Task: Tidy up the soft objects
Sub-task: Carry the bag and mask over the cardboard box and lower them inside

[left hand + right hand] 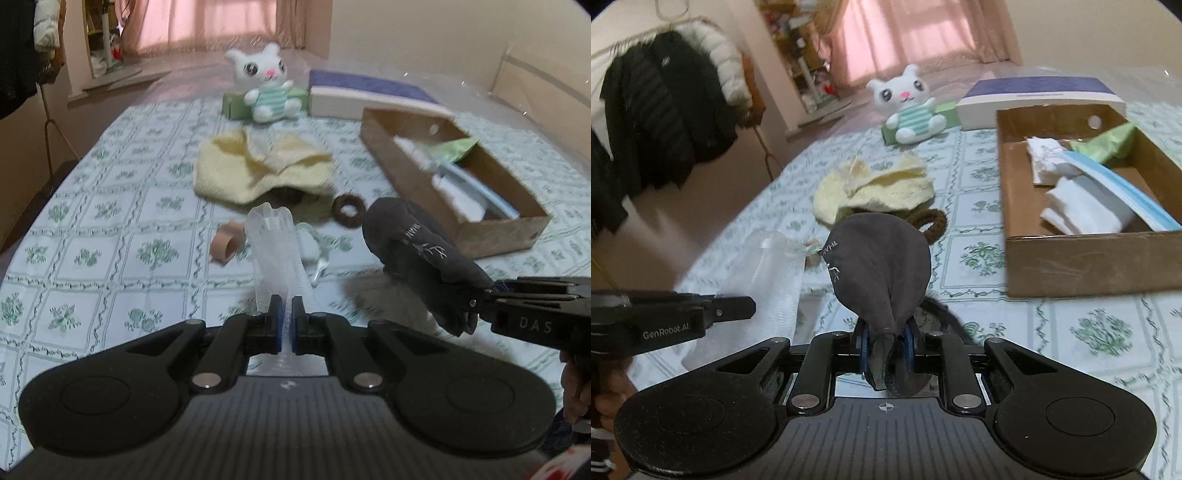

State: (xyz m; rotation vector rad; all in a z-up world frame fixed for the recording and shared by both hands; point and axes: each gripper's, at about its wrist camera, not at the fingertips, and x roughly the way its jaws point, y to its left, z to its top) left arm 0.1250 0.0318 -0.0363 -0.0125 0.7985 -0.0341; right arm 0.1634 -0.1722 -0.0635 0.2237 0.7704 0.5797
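Mid-carry: left tongs (287,314) pinch a clear mesh pouch (275,243), right tongs (885,345) pinch a dark pouch (879,266); next, lower both into the cardboard box (1086,258)

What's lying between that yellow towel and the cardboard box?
A brown hair tie lies on the tablecloth between the yellow towel and cardboard box, clearest in the left wrist view.

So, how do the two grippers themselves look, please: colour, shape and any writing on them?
Both are matte black. Each has two narrow fingers with blue pads, joined by linkage bars with silver pivot pins to two rounded lobes and a ribbed grey base. The left gripper carries white "GenRobot.AI" lettering on its side. The right gripper shows grey "DAS" lettering. No cables are visible.
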